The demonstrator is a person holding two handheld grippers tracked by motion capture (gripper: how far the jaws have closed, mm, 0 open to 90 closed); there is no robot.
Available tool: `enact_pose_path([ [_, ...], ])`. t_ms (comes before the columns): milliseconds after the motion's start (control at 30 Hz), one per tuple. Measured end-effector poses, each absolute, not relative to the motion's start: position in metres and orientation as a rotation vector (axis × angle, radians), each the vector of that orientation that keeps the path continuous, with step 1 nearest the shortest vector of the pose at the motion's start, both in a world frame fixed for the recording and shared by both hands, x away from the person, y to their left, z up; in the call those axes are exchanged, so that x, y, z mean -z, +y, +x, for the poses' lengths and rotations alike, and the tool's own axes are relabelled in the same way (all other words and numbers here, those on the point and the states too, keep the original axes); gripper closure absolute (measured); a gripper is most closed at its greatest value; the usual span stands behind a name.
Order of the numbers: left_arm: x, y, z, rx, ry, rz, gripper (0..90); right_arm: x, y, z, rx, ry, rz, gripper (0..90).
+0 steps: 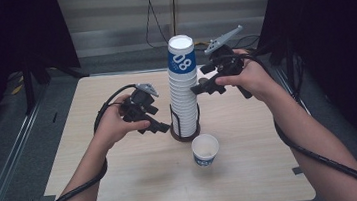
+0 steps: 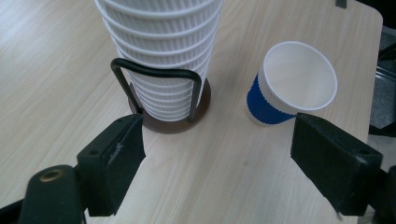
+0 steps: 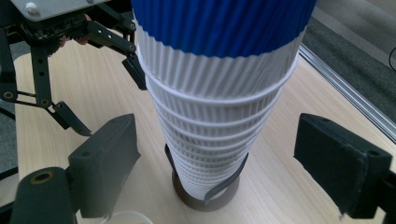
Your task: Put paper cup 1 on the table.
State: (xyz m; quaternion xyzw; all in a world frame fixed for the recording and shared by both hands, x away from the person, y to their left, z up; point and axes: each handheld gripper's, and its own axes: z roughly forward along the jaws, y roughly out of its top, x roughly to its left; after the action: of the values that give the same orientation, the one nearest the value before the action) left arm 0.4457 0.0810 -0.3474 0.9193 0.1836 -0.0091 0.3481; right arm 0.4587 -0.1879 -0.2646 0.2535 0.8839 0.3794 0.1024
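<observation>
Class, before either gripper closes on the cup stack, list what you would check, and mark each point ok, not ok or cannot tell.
1. Right gripper jaws open, nothing between the pads: ok.
2. Left gripper jaws open and empty: ok.
3. Cup stack upright in its holder: ok.
4. Stack lined up between the right jaws, seen in the right gripper view: ok.
5. Single cup standing clear of the holder: ok.
6. Top cup loose enough to lift off: cannot tell.

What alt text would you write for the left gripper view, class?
Open left gripper jaws frame a wooden table. Beyond stand a tall stack of ribbed white cups in a black wire holder, and a single blue-banded cup to its right.
</observation>
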Motion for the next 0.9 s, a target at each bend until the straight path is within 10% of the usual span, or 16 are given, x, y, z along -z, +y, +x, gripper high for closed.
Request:
enact_pose_path([
  [900,0.337,0.074,0.457,0.018,0.48,2.365,17.2,0.249,-0.178,0.47,-1.175,2.569,0.785,12.6],
])
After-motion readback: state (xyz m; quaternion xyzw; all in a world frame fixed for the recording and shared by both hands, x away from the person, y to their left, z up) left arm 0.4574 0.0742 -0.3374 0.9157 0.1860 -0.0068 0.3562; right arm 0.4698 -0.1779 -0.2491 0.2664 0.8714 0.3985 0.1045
